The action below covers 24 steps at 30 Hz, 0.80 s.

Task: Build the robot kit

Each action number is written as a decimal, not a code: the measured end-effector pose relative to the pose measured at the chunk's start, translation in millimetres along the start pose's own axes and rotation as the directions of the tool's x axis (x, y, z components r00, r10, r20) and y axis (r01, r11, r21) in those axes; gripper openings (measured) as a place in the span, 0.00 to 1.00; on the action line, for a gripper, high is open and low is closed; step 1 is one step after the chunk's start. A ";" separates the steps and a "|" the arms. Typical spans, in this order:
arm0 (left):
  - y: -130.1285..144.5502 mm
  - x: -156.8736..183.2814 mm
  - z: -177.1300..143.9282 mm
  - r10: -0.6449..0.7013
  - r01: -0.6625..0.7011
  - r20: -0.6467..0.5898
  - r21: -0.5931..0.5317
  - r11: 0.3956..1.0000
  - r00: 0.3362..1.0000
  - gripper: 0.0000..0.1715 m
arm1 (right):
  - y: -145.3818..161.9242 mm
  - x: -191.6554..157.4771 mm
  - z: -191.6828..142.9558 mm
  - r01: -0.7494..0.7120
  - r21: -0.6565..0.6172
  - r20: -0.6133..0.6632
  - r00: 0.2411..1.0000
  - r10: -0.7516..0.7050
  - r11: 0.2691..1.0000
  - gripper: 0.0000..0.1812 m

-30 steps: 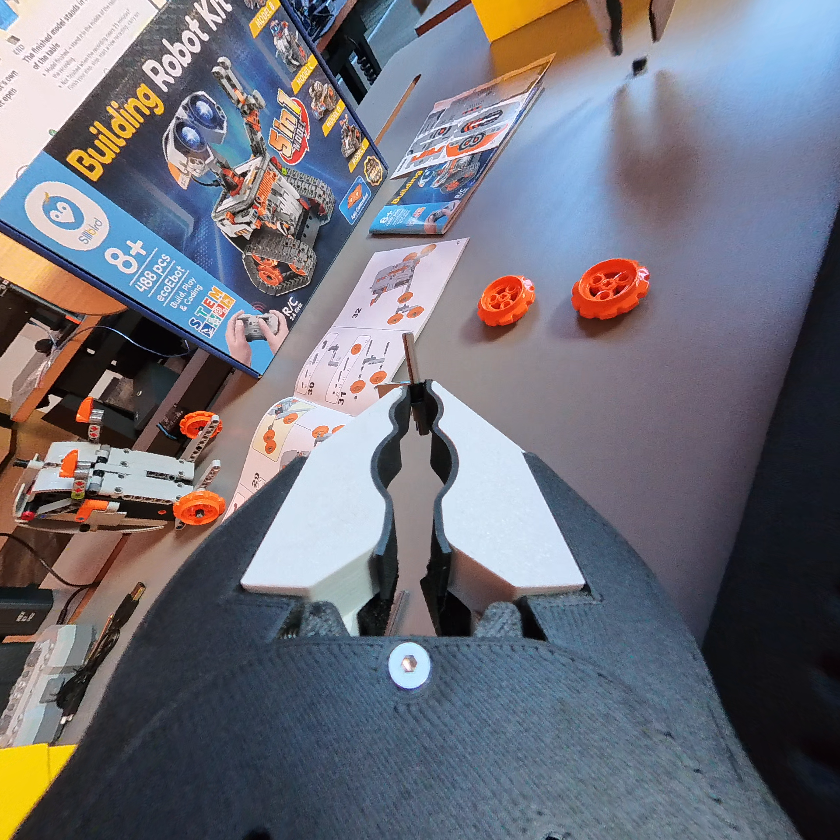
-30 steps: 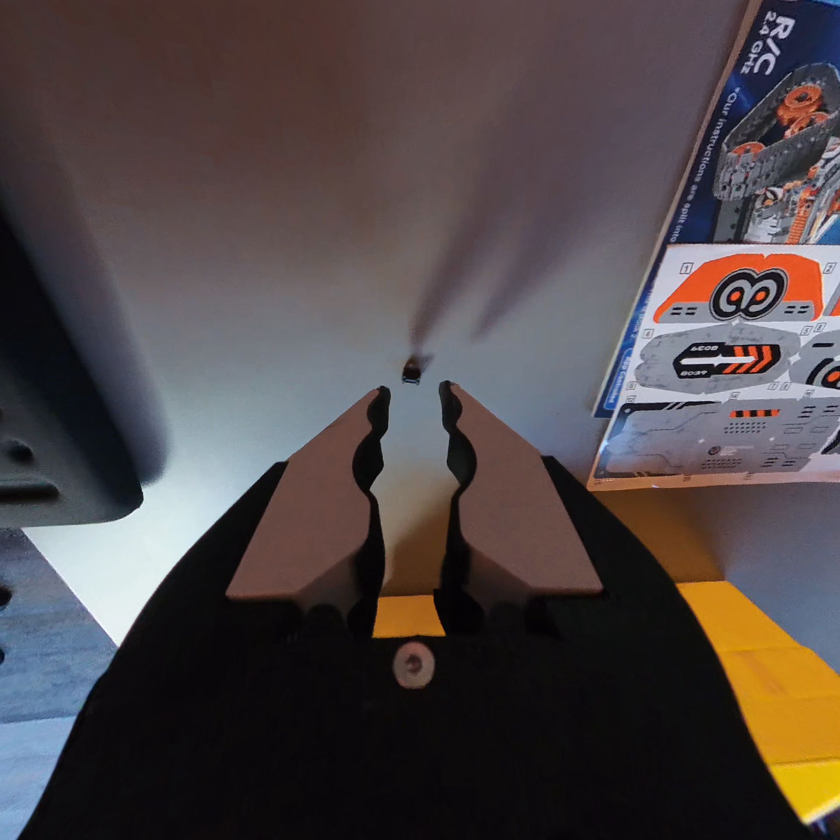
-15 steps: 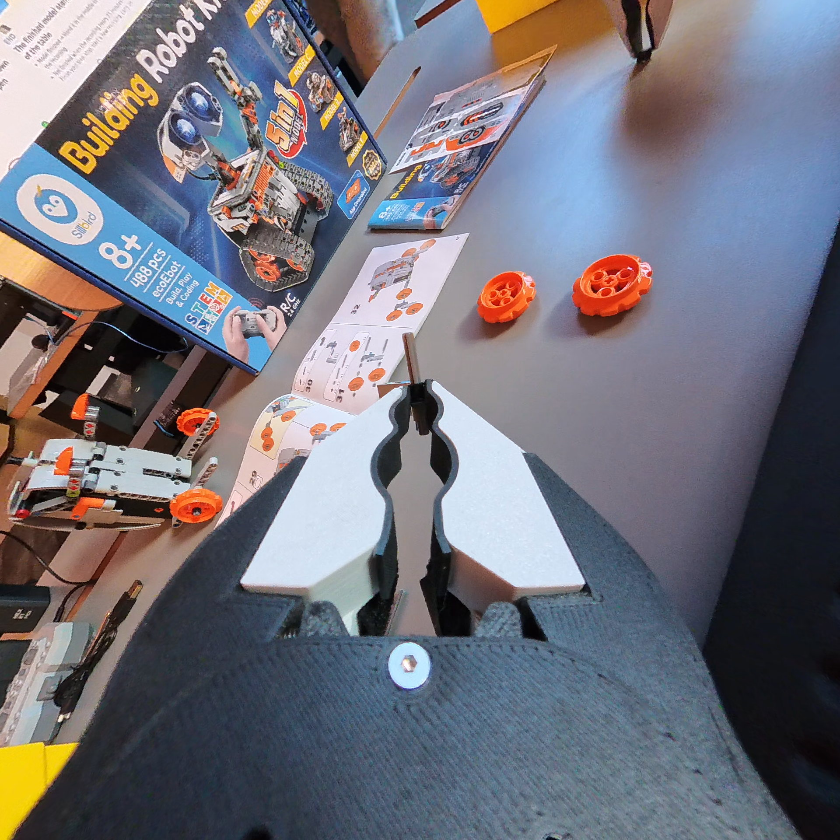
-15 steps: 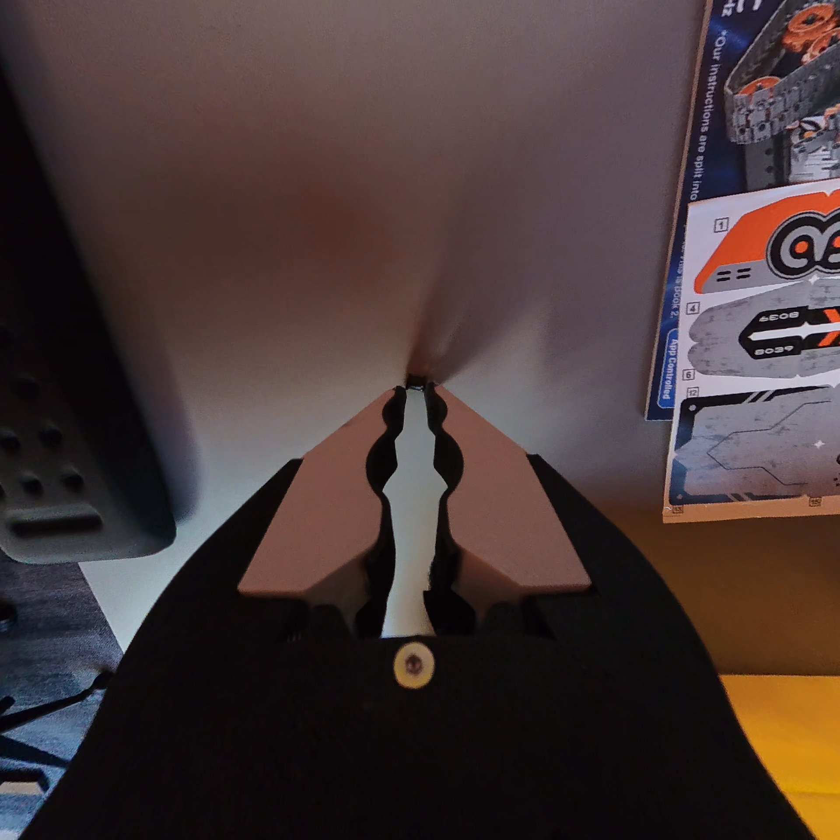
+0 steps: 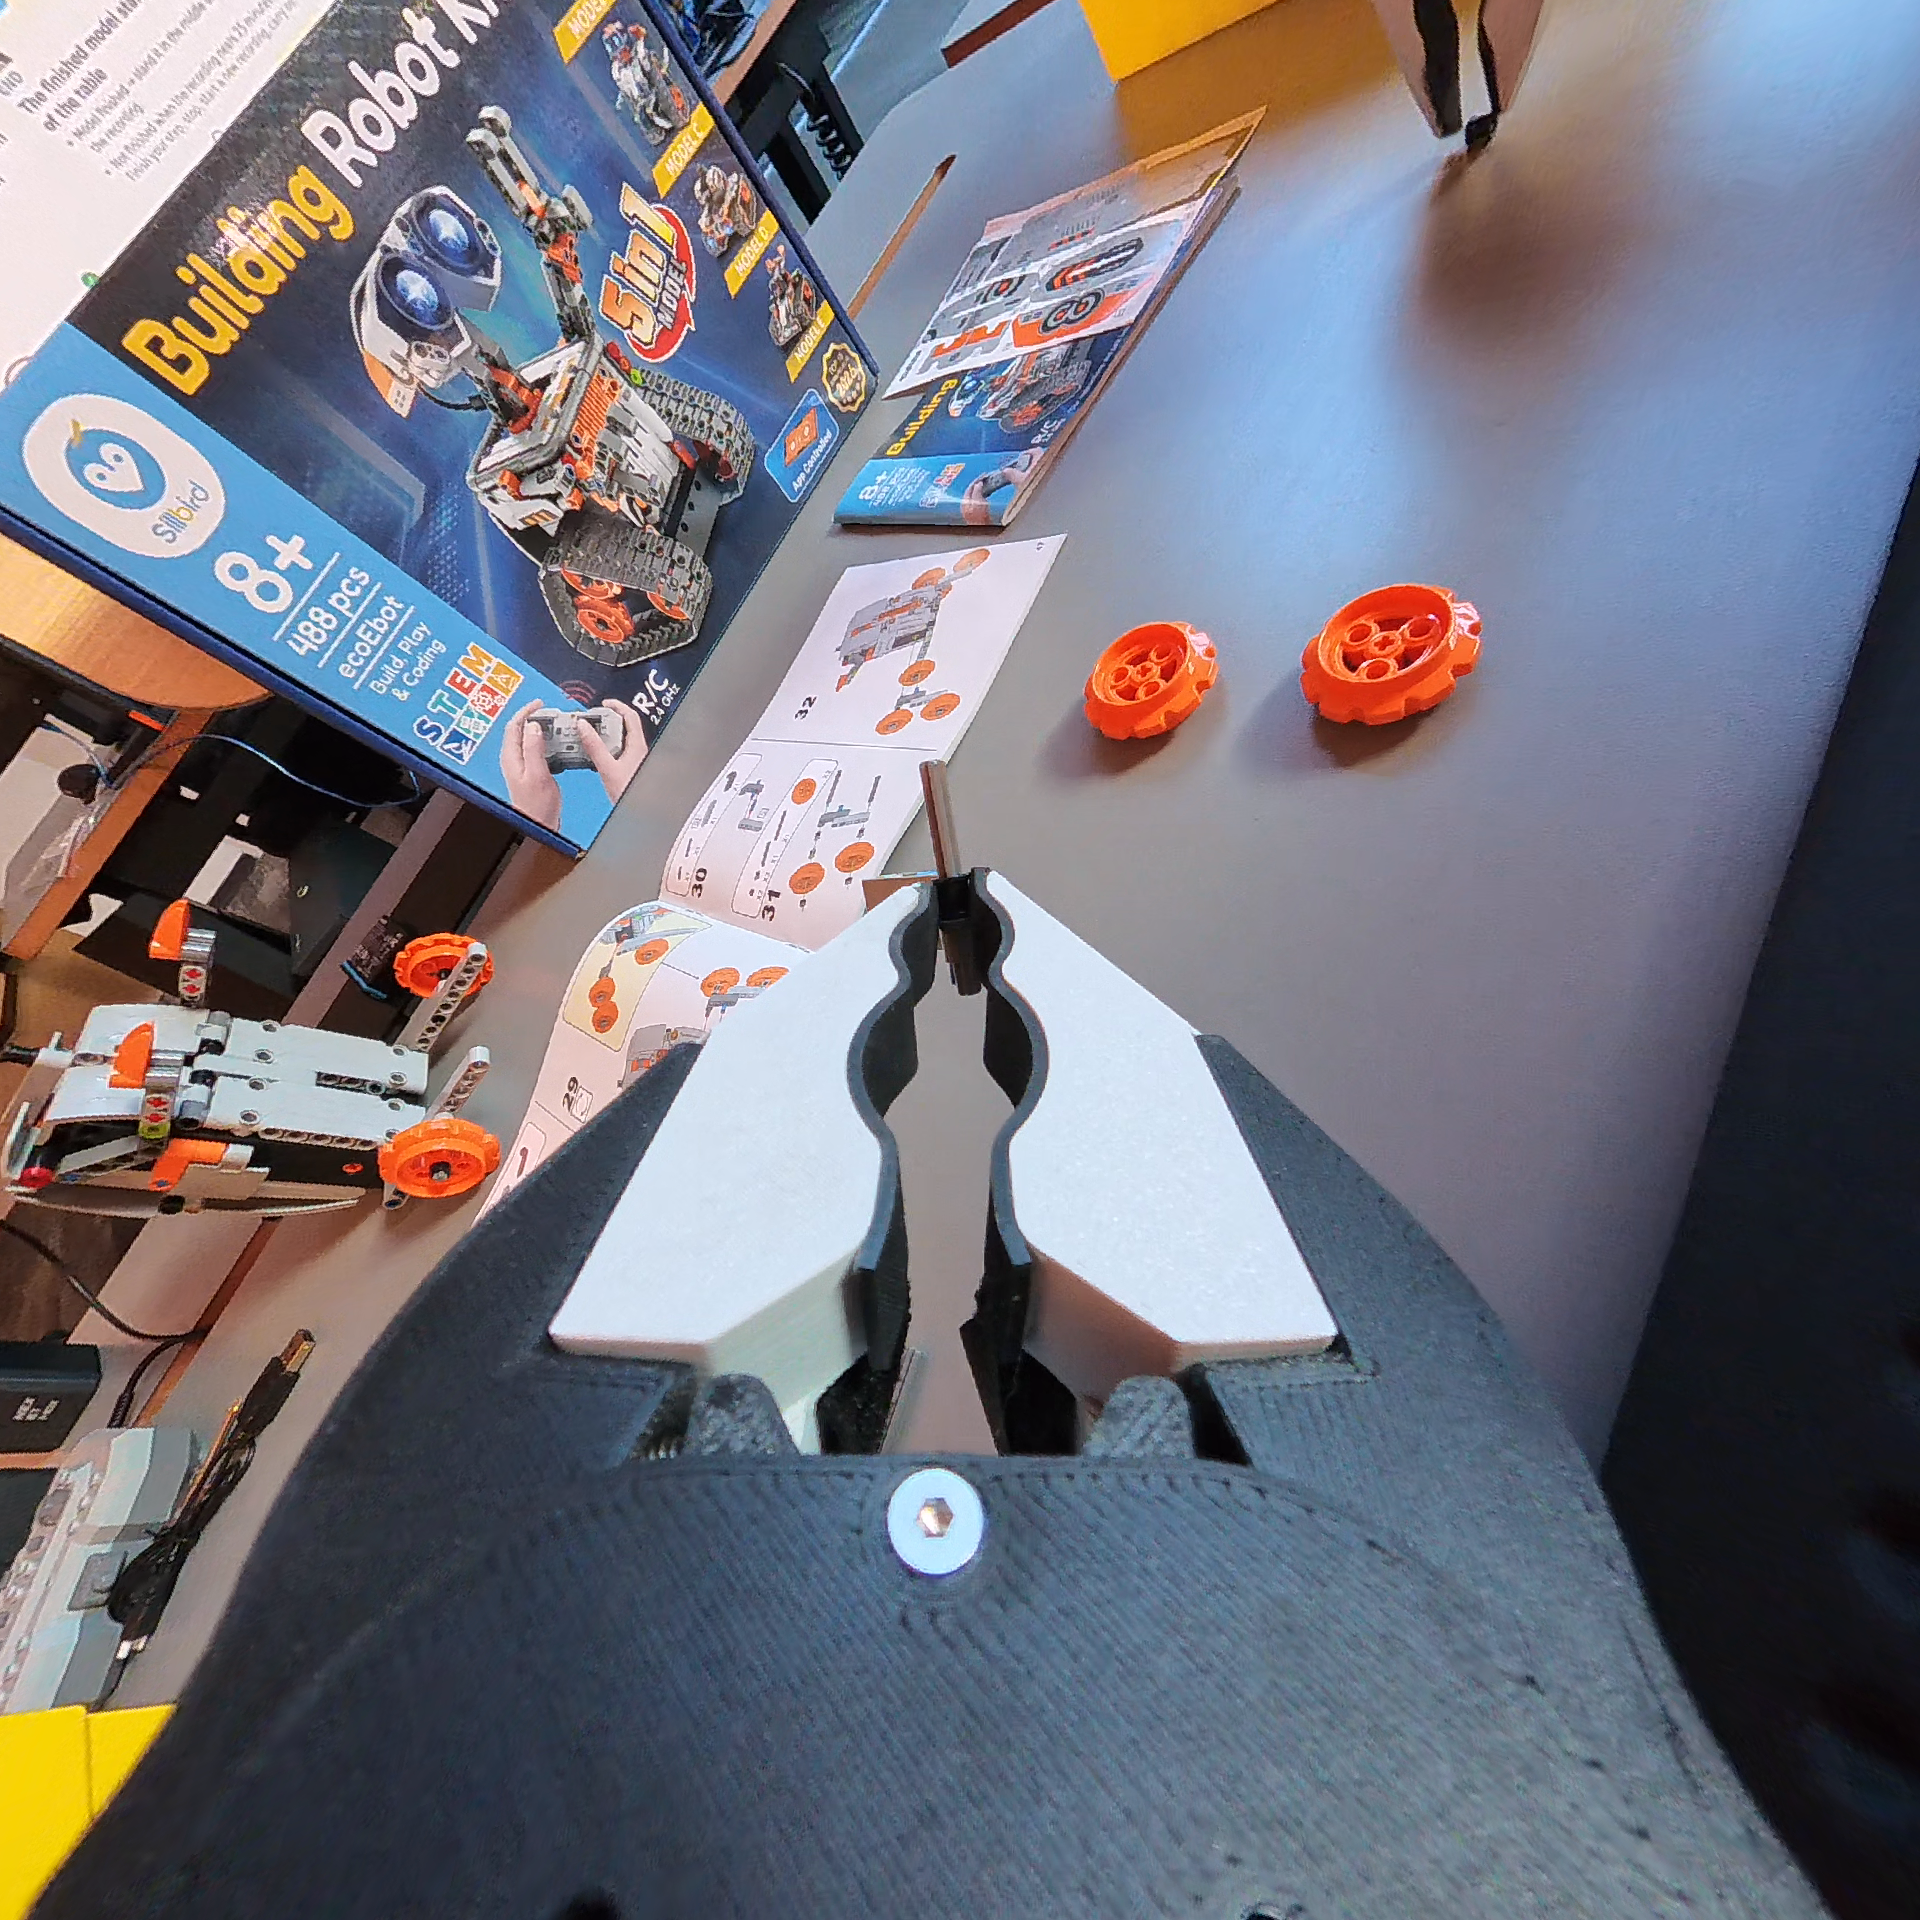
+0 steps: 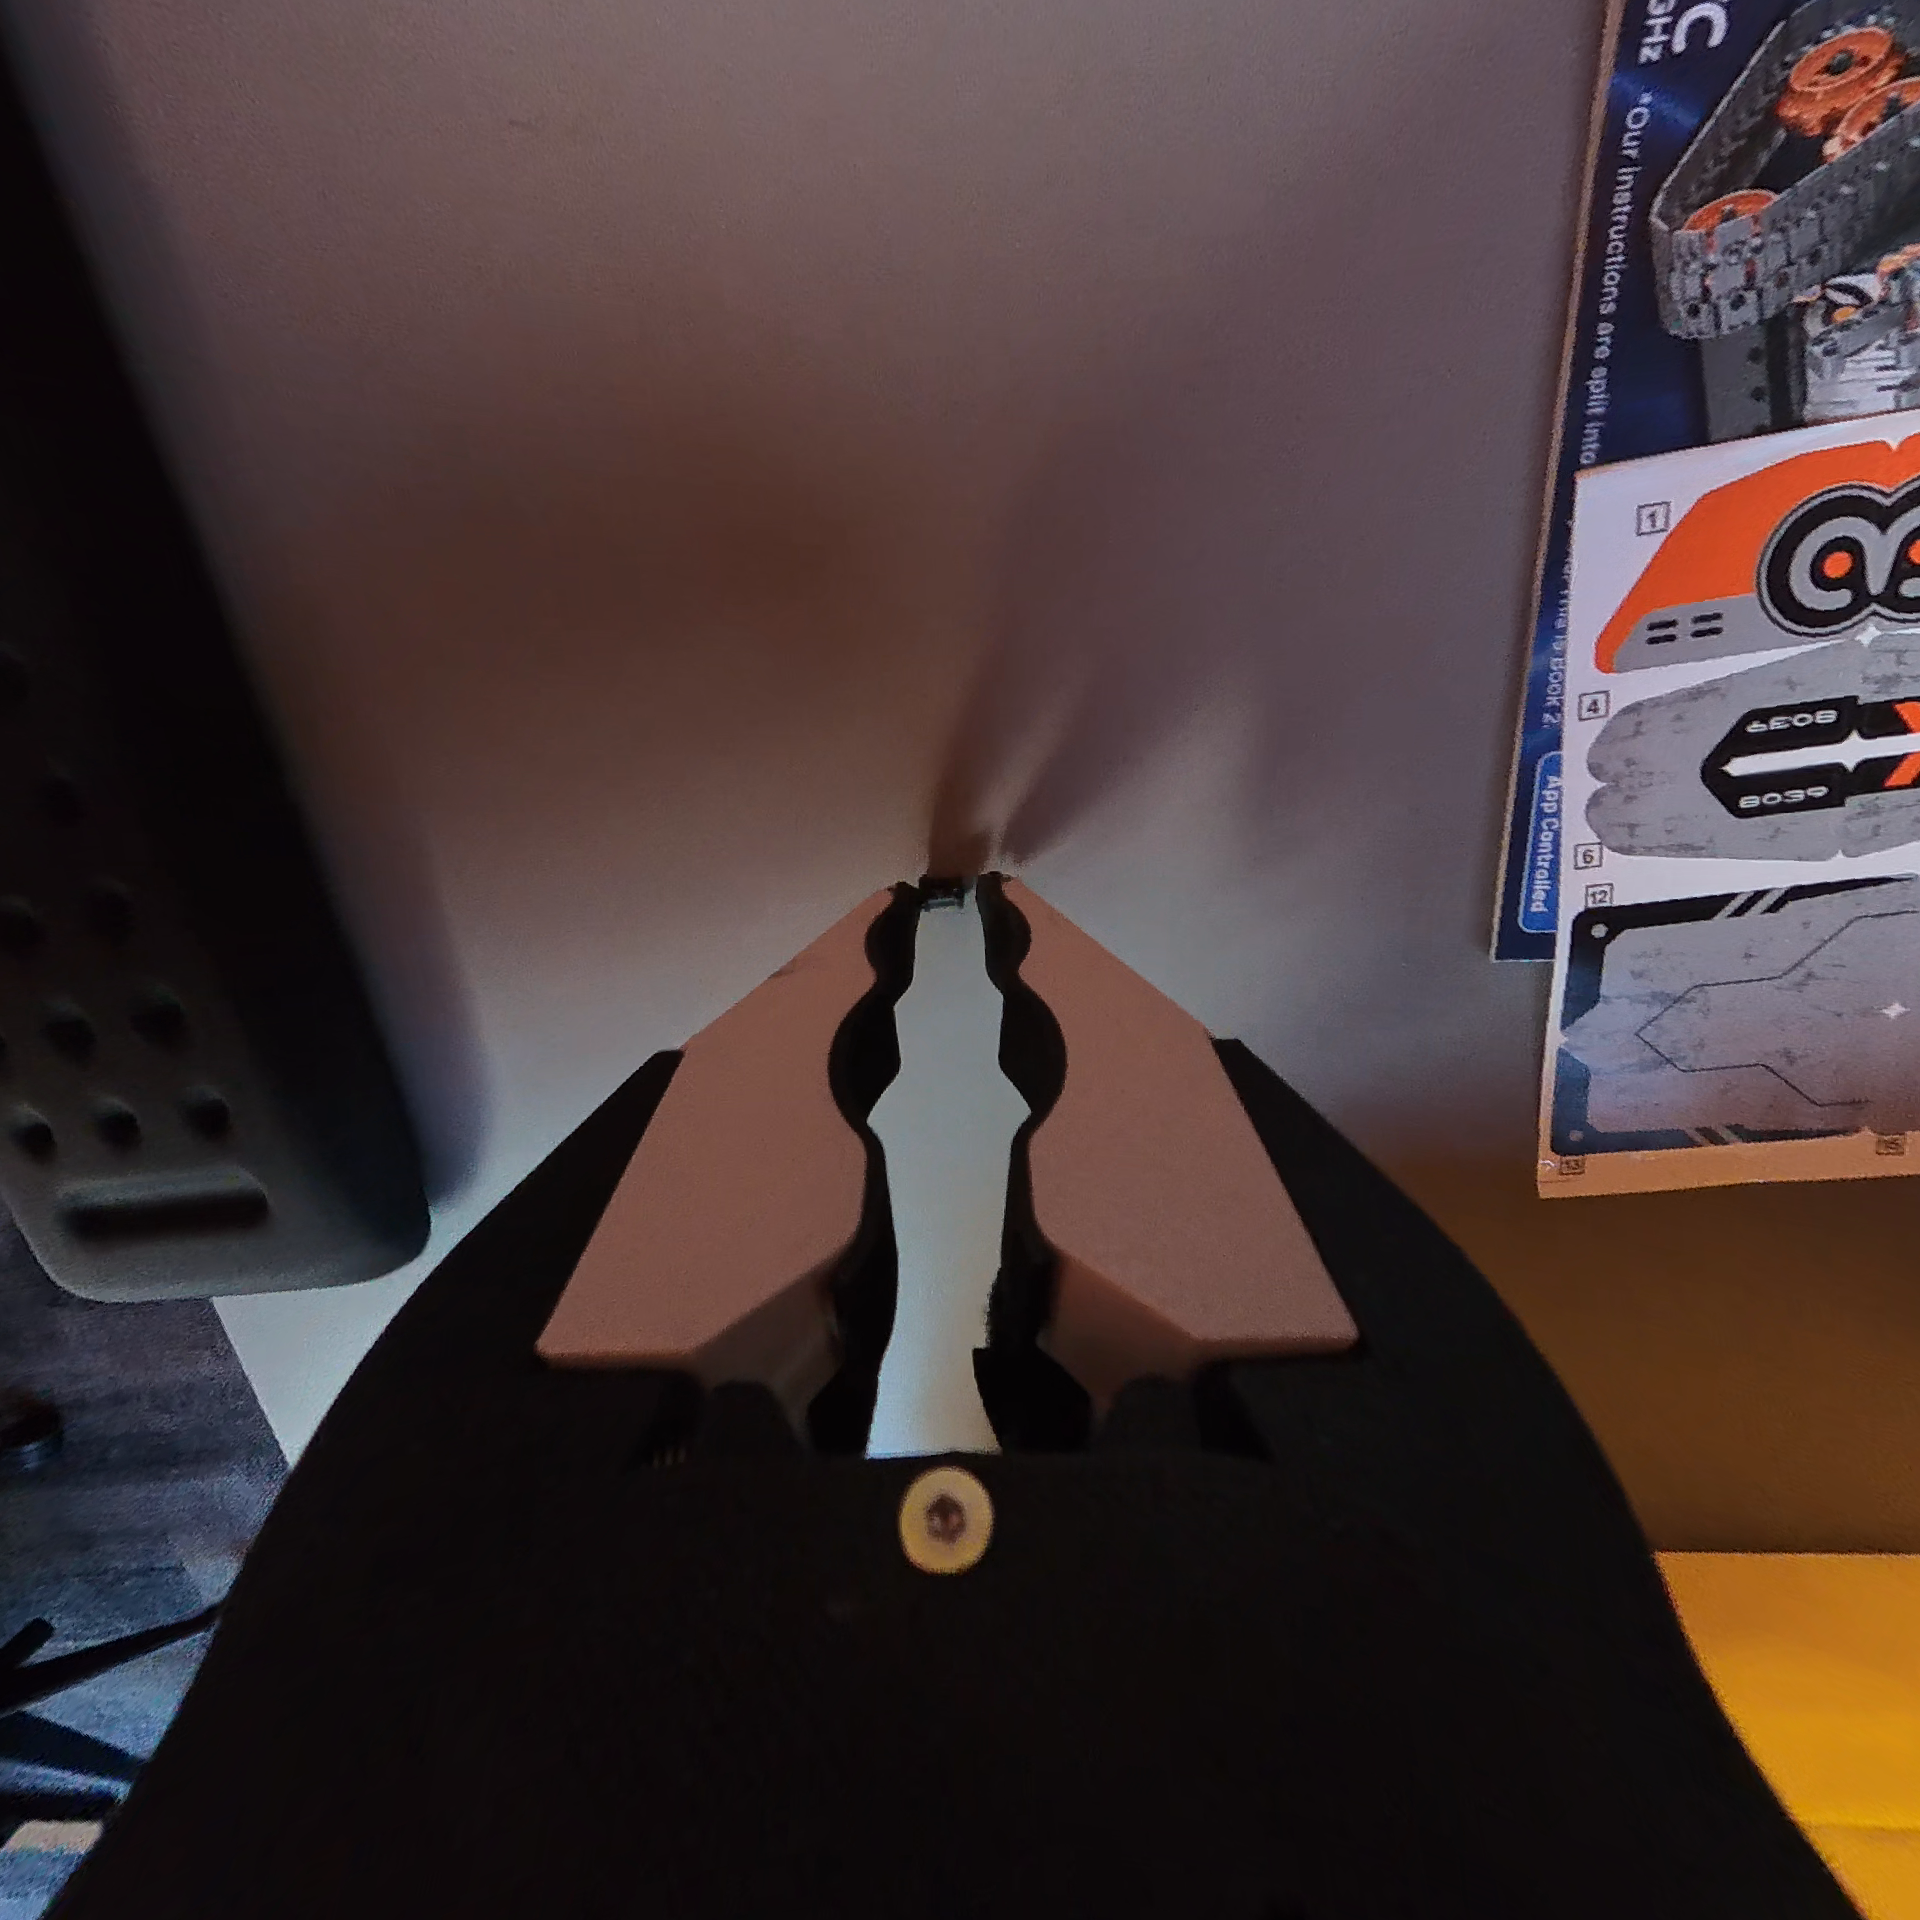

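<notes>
Left gripper pinched on thin grey axle rod pointing forward over grey surface, two orange toothed plastic wheels just ahead-right; right gripper nipped onto tiny dark piece at the surface.

We count two loose orange wheels, one kit box, and two instruction booklets. We also see one part-built model and one sticker sheet.
</notes>
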<state>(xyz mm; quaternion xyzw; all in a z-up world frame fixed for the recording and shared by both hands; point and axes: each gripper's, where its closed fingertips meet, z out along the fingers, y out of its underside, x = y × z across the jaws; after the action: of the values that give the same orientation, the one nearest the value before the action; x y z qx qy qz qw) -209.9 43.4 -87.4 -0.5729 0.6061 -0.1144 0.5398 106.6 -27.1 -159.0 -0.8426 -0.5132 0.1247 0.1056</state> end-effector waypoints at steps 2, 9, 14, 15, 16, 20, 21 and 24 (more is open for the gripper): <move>0.1 0.6 0.3 -0.001 0.001 -0.005 -0.001 1.000 1.000 0.02 | -1.7 0.0 -0.5 0.008 0.019 -0.006 1.000 -0.007 1.000 0.06; 0.2 0.4 0.2 0.001 -0.001 -0.003 -0.001 1.000 1.000 0.01 | -0.3 -0.2 2.3 0.015 -0.002 -0.007 1.000 -0.015 1.000 0.04; -0.7 -0.5 -0.6 -0.001 0.001 0.000 0.003 1.000 1.000 0.01 | -16.4 22.1 -2.9 0.110 0.017 -0.267 0.958 -0.101 0.994 0.03; -1.1 -0.1 -0.6 -0.001 0.001 -0.002 0.004 1.000 1.000 0.01 | -22.6 29.9 -4.0 0.146 0.017 -0.359 0.924 -0.130 0.989 0.03; -1.7 -0.1 -0.7 0.000 0.000 -0.002 0.005 1.000 1.000 0.01 | -29.3 35.4 -4.1 0.182 0.015 -0.439 0.885 -0.157 0.983 0.03; -5.0 0.2 -1.9 0.003 -0.003 0.004 0.018 1.000 1.000 0.01 | -39.5 49.3 1.2 0.246 -0.096 -0.635 0.731 -0.250 0.965 0.03; -5.6 0.1 -2.2 0.003 -0.004 0.005 0.021 1.000 1.000 0.01 | -39.4 50.6 4.6 0.243 -0.123 -0.653 0.711 -0.263 0.962 0.04; -5.7 0.4 -2.3 0.003 -0.003 0.005 0.021 1.000 1.000 0.01 | -44.8 52.2 6.6 0.248 -0.157 -0.696 0.659 -0.285 0.956 0.04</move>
<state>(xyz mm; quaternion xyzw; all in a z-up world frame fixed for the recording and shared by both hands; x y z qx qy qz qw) -208.3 40.1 -82.4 -0.5665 0.6043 -0.1187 0.5474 90.0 39.9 -156.9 -0.7427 -0.5528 -0.2399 0.2921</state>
